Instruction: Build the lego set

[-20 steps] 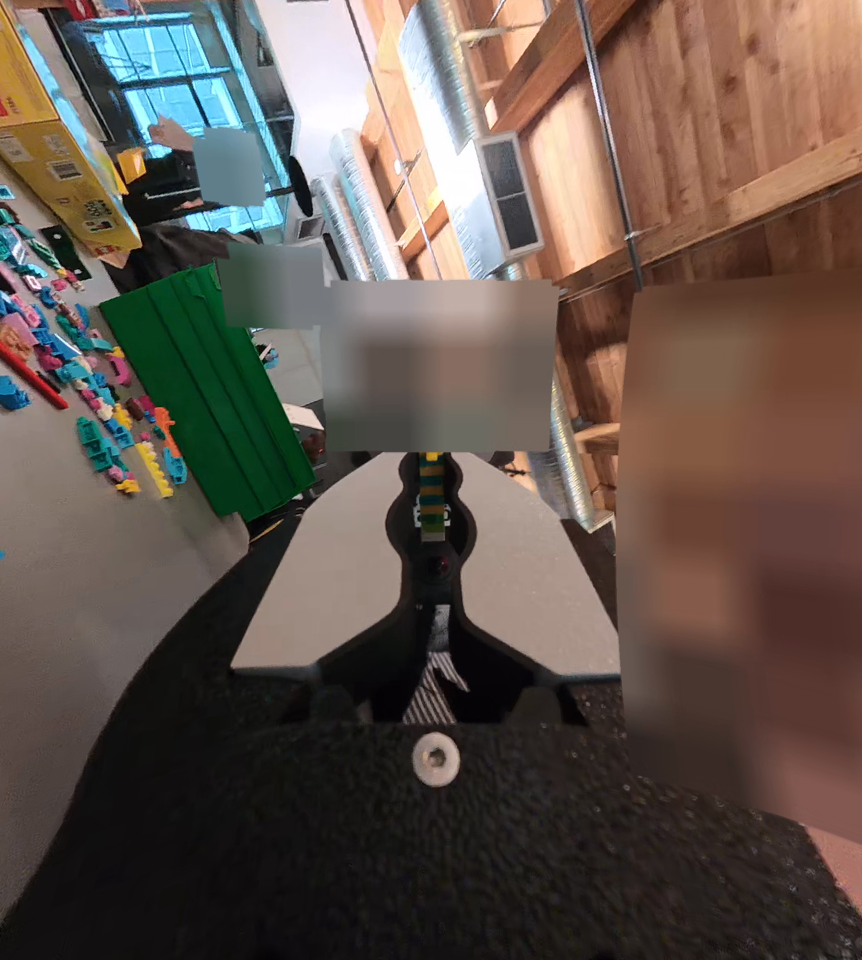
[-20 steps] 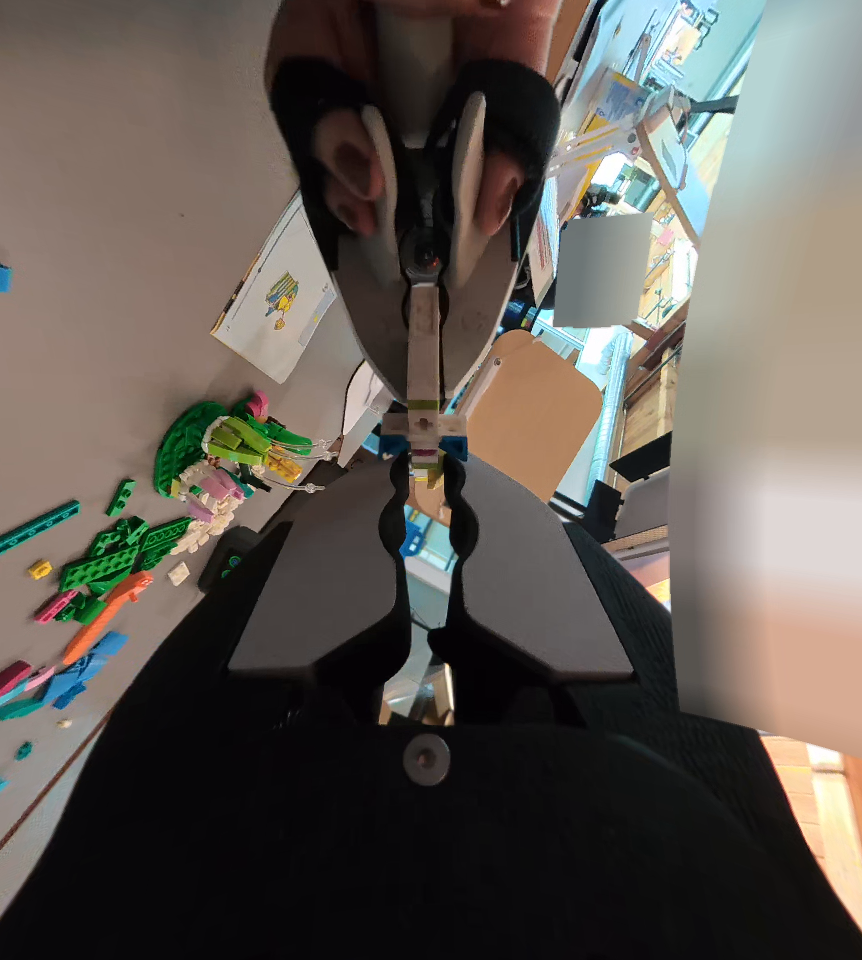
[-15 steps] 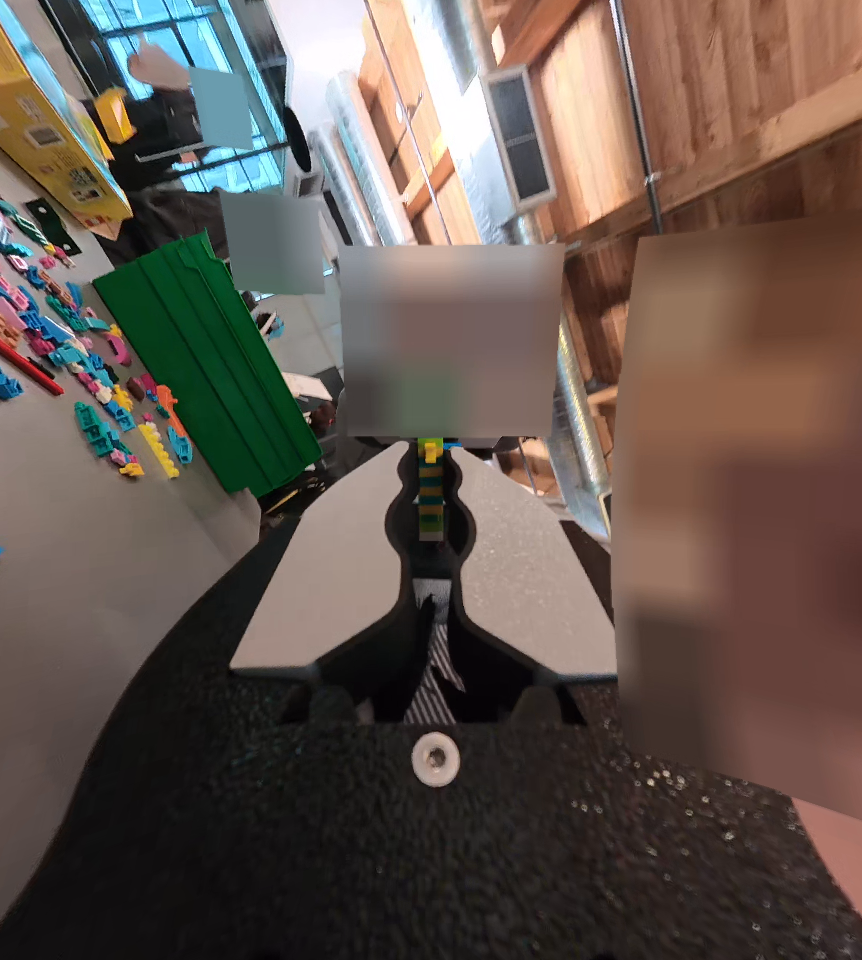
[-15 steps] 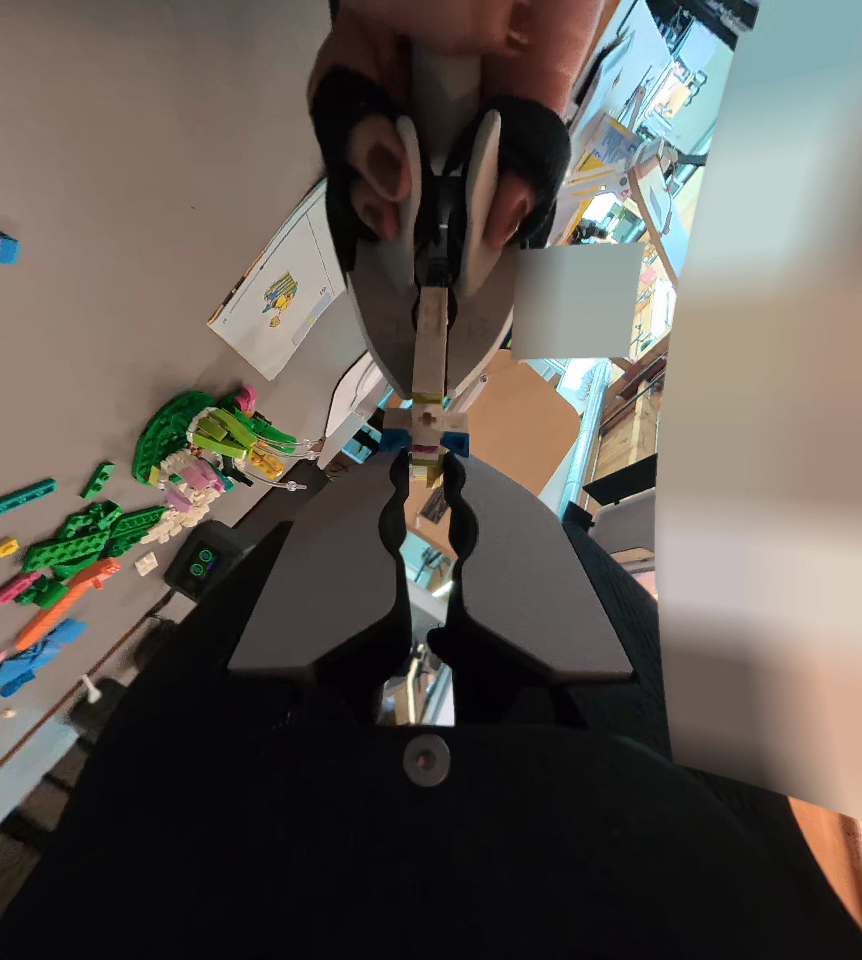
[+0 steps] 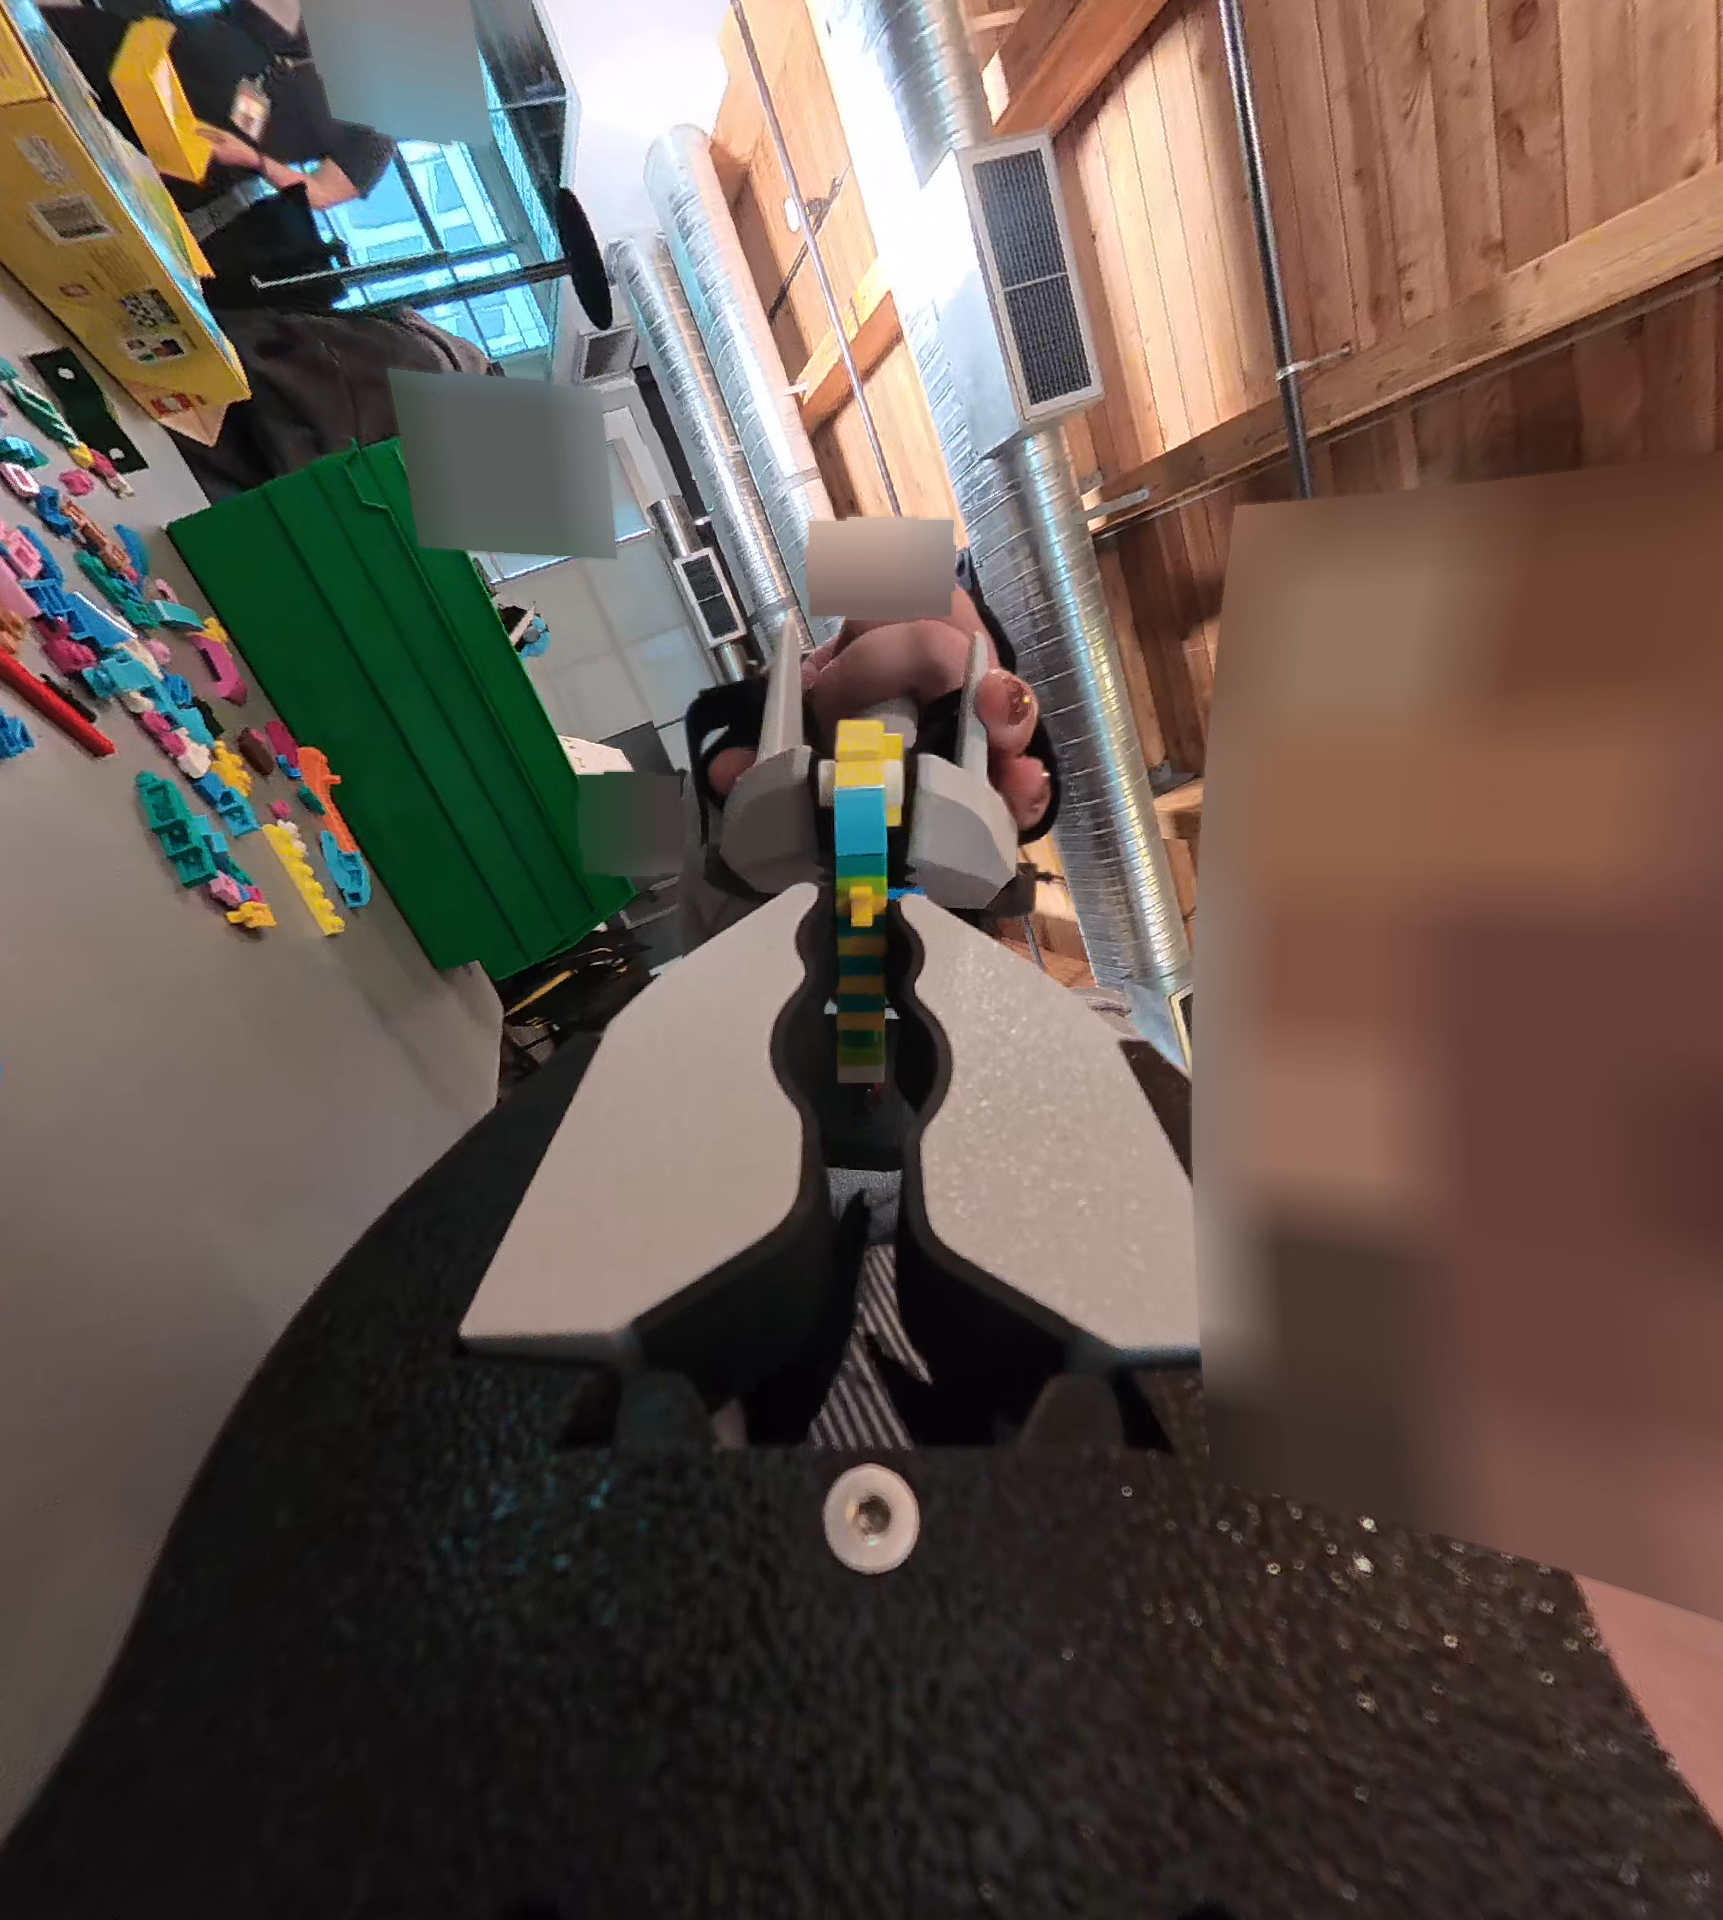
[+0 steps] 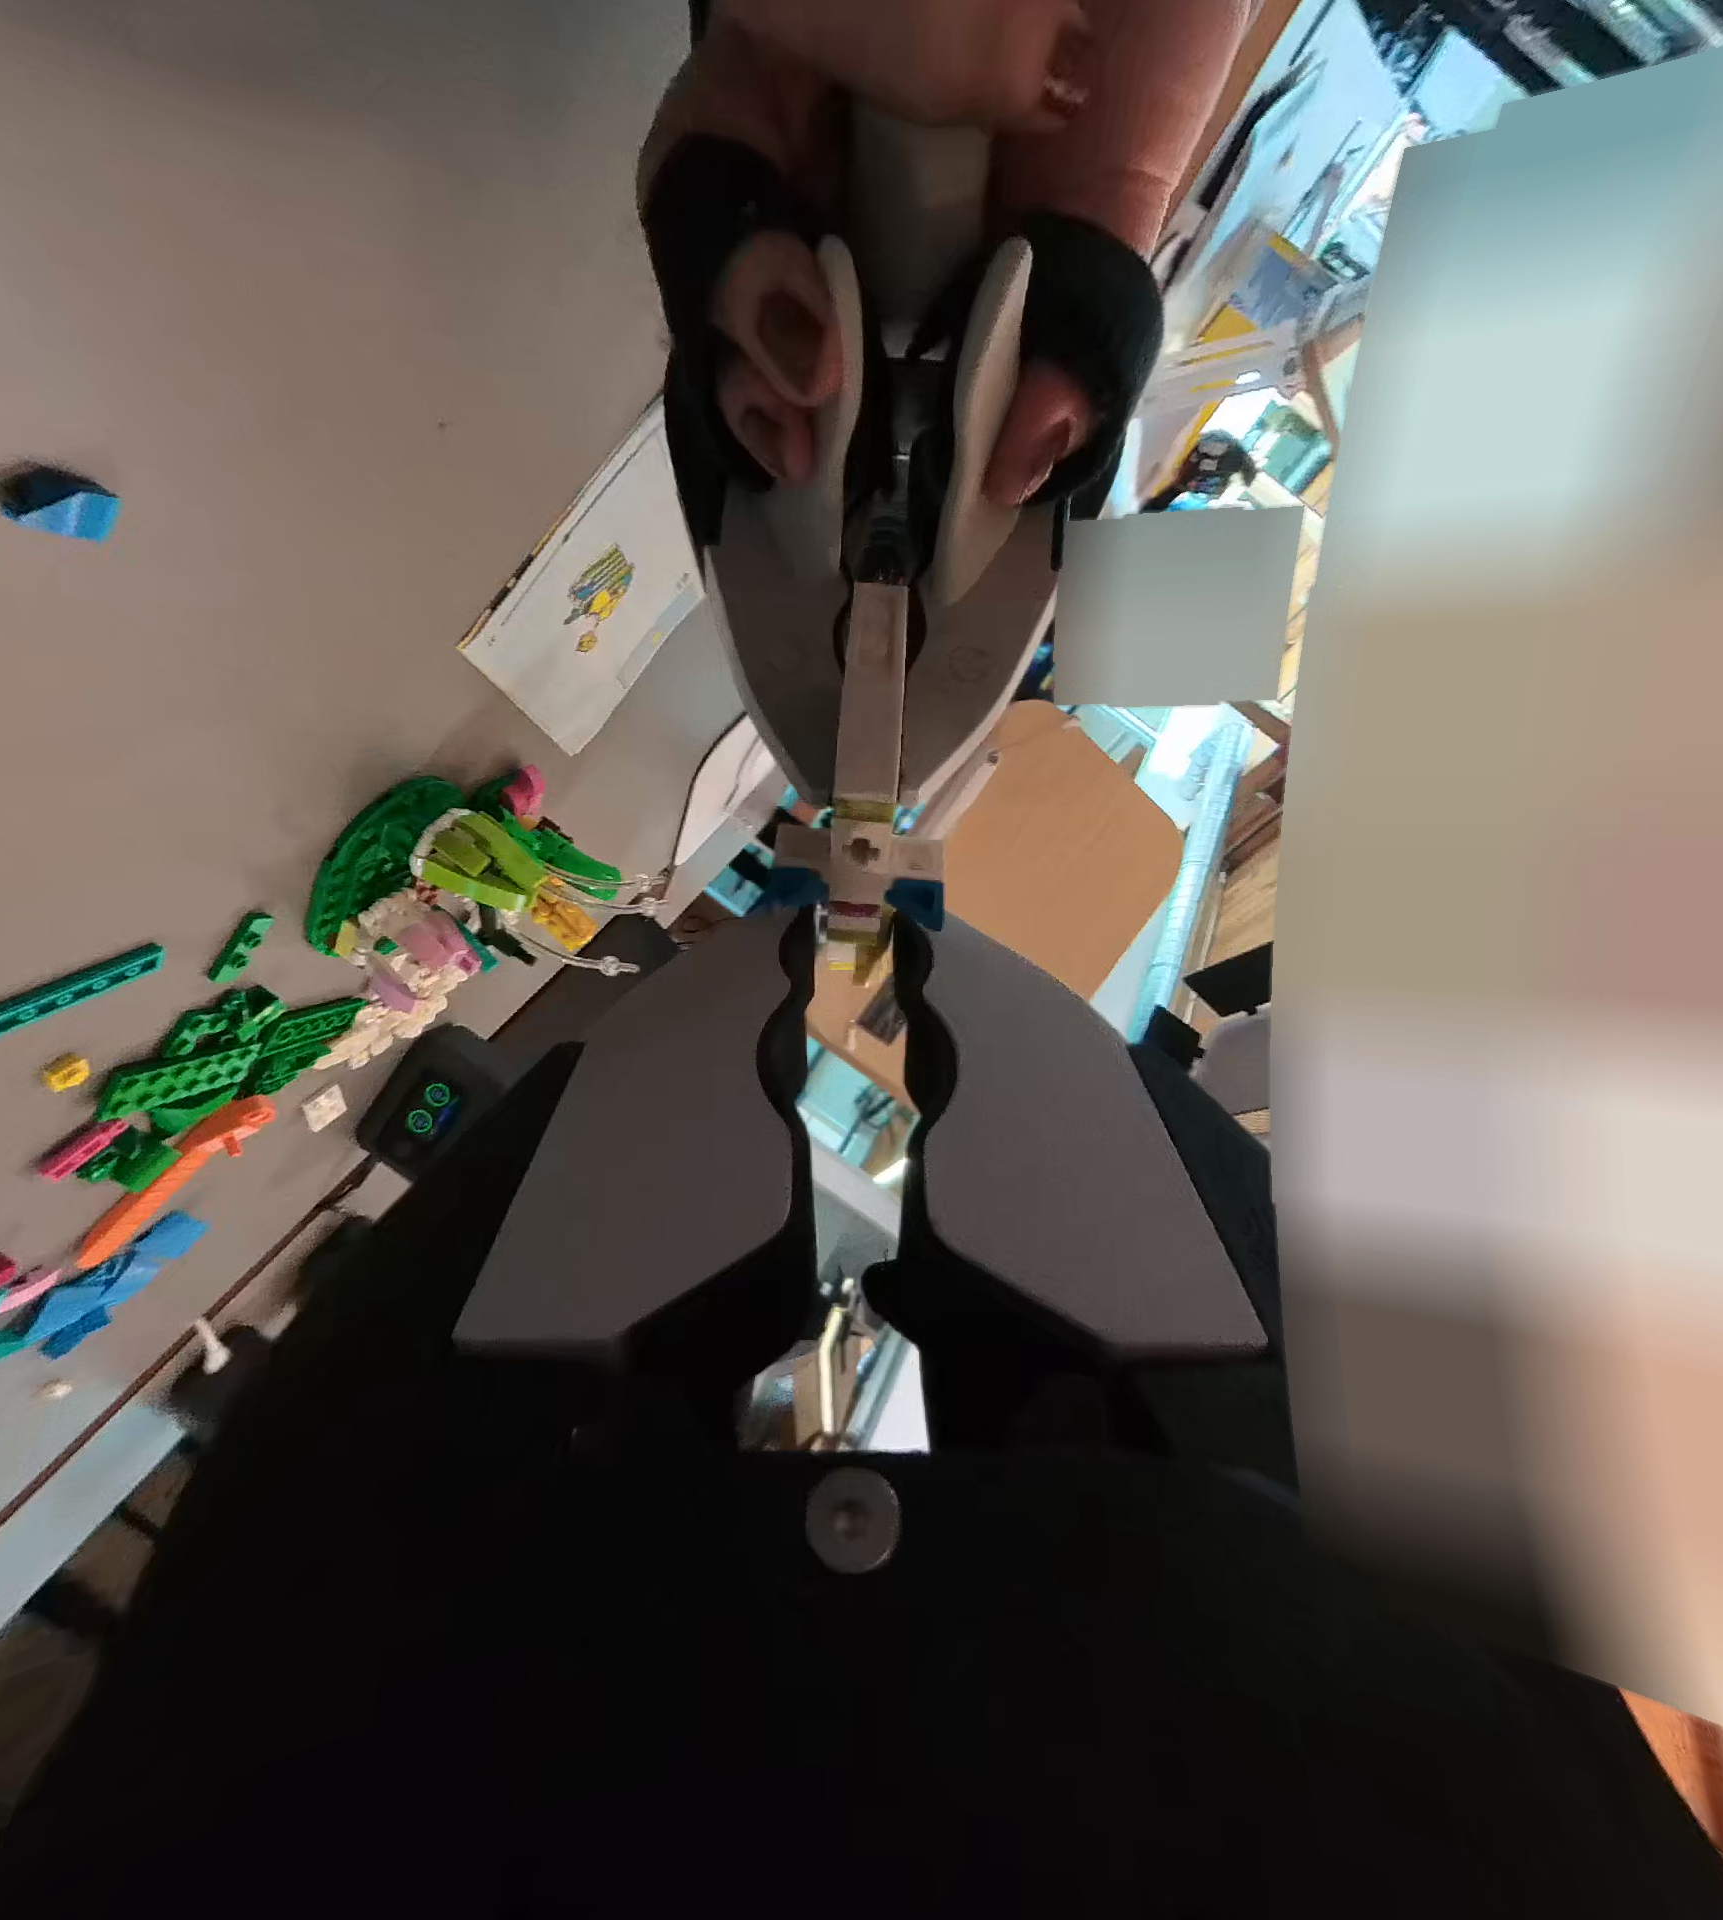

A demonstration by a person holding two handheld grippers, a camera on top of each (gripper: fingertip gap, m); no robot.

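My left gripper (image 5: 862, 914) is shut on a thin striped lego stack (image 5: 862, 997) of yellow, teal and green plates, held up in the air. My right gripper (image 5: 862, 800) faces it and grips the stack's far end, which has a blue and a yellow piece. In the right wrist view my right gripper (image 6: 849, 925) is shut on a lime and pink piece under a white cross piece (image 6: 862, 854) with blue ends. The left gripper (image 6: 867, 800) meets it from above, held by a hand.
The grey table (image 5: 161, 1091) holds several loose bricks (image 5: 57, 623), a green bin (image 5: 389, 707) and a yellow box (image 5: 57, 208). An instruction booklet (image 6: 587, 613), a green plant build (image 6: 462, 873) and a small black device (image 6: 426, 1107) lie on it too. People stand behind. My left and right fingertips are right by each other. Left tips and right tips are each some 20 cm from the green plant build (image 6: 462, 873).
Both grippers have shifted and tilted slightly together with the lego assembly still between them. Neither grip has changed.
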